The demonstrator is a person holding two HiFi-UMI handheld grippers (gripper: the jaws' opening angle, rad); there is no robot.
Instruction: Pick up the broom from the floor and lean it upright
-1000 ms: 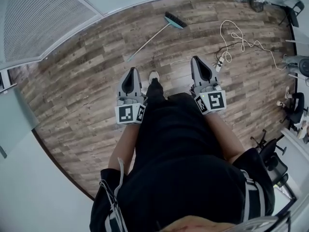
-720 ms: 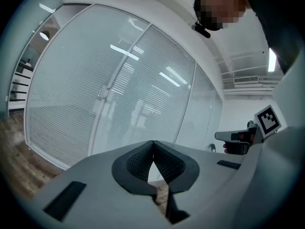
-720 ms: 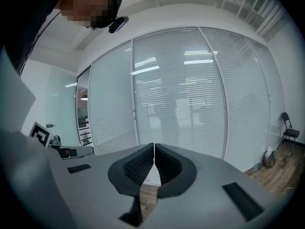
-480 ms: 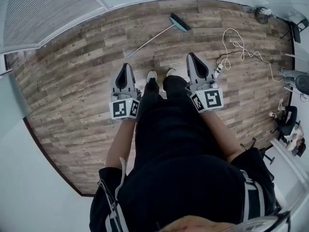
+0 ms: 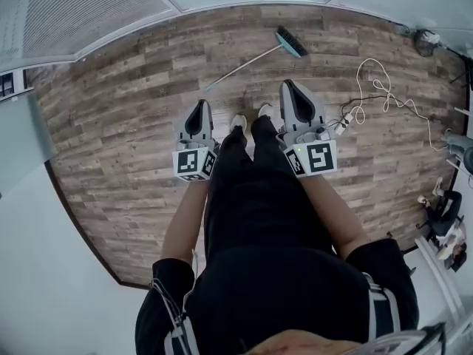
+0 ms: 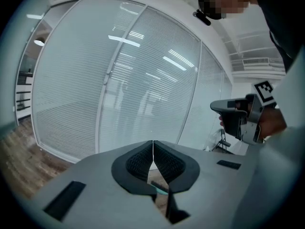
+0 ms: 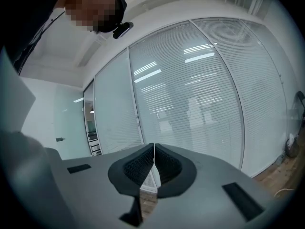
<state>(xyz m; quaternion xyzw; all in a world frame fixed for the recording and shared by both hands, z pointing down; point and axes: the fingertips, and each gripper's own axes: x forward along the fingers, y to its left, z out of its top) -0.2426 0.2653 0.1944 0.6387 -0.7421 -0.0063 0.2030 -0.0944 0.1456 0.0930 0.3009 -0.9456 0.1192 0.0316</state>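
The broom [image 5: 259, 56] lies flat on the wood floor ahead of me, its teal head with dark bristles [image 5: 291, 42] at the upper right and its thin handle running down-left. A sliver of the teal head [image 6: 159, 188] shows below the left jaws. My left gripper [image 5: 198, 108] is held in front of my body, shut and empty, well short of the handle's tip. My right gripper [image 5: 287, 87] is also shut with nothing in it, below and to the right of the handle. In each gripper view the pads meet: left gripper [image 6: 153, 152], right gripper [image 7: 154, 157].
A glass wall with white blinds [image 5: 81, 13] runs along the far side. A white cable and power strip [image 5: 366, 87] lie on the floor at the right. Office chairs [image 5: 443, 205] stand at the far right. My shoes [image 5: 238, 121] are between the grippers.
I have walked closer to the broom, which now sits nearer the grippers. The left gripper has dropped a little lower. Both stay shut.
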